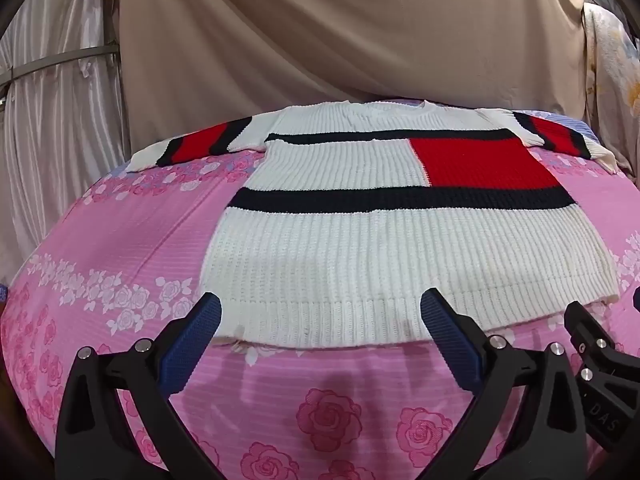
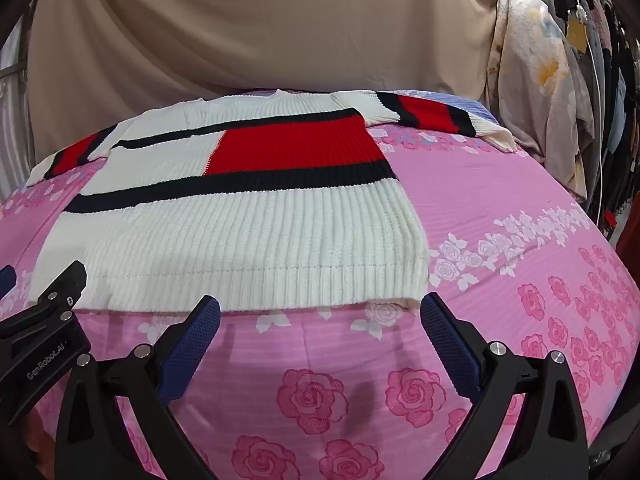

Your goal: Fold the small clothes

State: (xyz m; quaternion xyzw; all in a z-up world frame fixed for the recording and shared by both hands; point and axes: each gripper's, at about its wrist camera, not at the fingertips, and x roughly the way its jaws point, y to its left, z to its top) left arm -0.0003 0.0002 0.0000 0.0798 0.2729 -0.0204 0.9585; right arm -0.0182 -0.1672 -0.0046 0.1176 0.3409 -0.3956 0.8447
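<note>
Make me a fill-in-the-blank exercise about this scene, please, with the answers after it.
1. The sweater lies flat on a ____ sheet printed with roses.
2. Its large square patch is ____.
3. Both grippers, left and right, are ____.
4. Each sleeve lies spread ____ from the body.

Answers: pink; red; open; out

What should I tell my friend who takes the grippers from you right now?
Left gripper: open, holding nothing, by the sweater's hem.
Right gripper: open, holding nothing, by the hem's right corner.
Sweater: lies flat on the pink rose sheet, both sleeves spread out.
Done: it is laid out.
Left: all the folding.
</note>
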